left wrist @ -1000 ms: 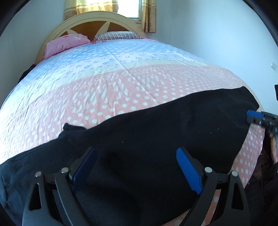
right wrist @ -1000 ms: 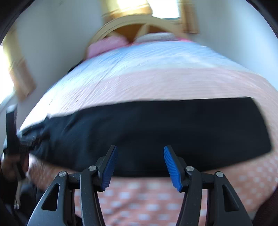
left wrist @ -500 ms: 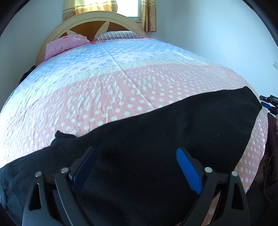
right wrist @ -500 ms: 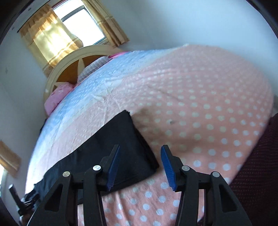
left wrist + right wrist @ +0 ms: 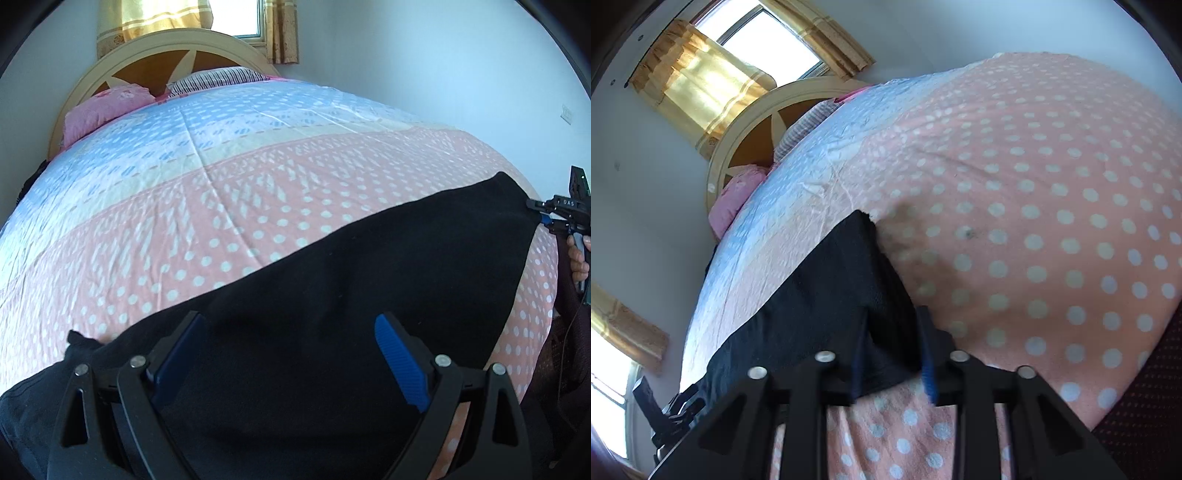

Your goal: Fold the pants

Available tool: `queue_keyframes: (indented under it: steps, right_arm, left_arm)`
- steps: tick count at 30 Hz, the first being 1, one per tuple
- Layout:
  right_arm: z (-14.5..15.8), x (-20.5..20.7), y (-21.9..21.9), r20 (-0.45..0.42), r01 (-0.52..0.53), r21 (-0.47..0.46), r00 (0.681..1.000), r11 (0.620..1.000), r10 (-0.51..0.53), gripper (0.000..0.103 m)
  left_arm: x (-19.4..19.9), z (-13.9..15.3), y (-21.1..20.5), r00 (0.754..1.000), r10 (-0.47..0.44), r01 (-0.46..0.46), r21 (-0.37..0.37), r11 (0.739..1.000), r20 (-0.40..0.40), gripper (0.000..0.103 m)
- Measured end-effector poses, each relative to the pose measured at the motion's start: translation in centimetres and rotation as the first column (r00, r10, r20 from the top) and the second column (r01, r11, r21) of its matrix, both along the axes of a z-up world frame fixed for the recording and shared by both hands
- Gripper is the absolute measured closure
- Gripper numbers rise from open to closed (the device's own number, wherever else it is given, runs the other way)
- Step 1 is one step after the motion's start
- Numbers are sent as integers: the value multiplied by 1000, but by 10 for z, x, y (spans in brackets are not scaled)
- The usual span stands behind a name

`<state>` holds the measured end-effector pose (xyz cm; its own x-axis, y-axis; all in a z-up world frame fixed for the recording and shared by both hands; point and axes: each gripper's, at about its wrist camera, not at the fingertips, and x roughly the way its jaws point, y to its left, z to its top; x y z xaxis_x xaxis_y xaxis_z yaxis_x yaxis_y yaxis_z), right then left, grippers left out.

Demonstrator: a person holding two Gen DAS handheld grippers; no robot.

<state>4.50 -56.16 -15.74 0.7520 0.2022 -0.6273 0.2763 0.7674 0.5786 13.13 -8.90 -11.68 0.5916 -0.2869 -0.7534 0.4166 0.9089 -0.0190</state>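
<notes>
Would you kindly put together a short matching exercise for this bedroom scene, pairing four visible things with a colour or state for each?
Things:
1. pants
2. left gripper
3. right gripper
4. pillow

Colours or states:
A. pink, lying by the headboard
B. closed on a corner of the fabric
C. open, above the cloth
D. black, spread across the polka-dot bedspread

Pairs: 1-D, 2-C, 3-B, 4-A
</notes>
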Motion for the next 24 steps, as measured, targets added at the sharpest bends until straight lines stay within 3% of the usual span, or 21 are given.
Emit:
queue_keyframes:
  steps: [2,7,10,15,24]
  right_arm:
    - [1,-1,1,0,1,-6,1000,1000,-1,85]
    - [9,-6,7,47,24,-39,999,999,-23,88]
    - [21,-7,19,66,39,-123,997,992,-31,88]
    - [57,-8,64,141,9,-317,989,948,38,88]
    - [86,-2,135,169,-85,-464,968,882,183,88]
  left_arm:
    - [0,1,-8,1000,-14,14,-2,1000,-3,8]
    - [-3,2,-23,999,-43,43,8,999,-14,8]
    - [-4,4,-27,998,-57,57,9,998,-18,8]
    - [3,5,-22,994,-55,47,-93,995,-96,8]
    - [-3,-1,-35,987,-96,77,-142,987,-131,8]
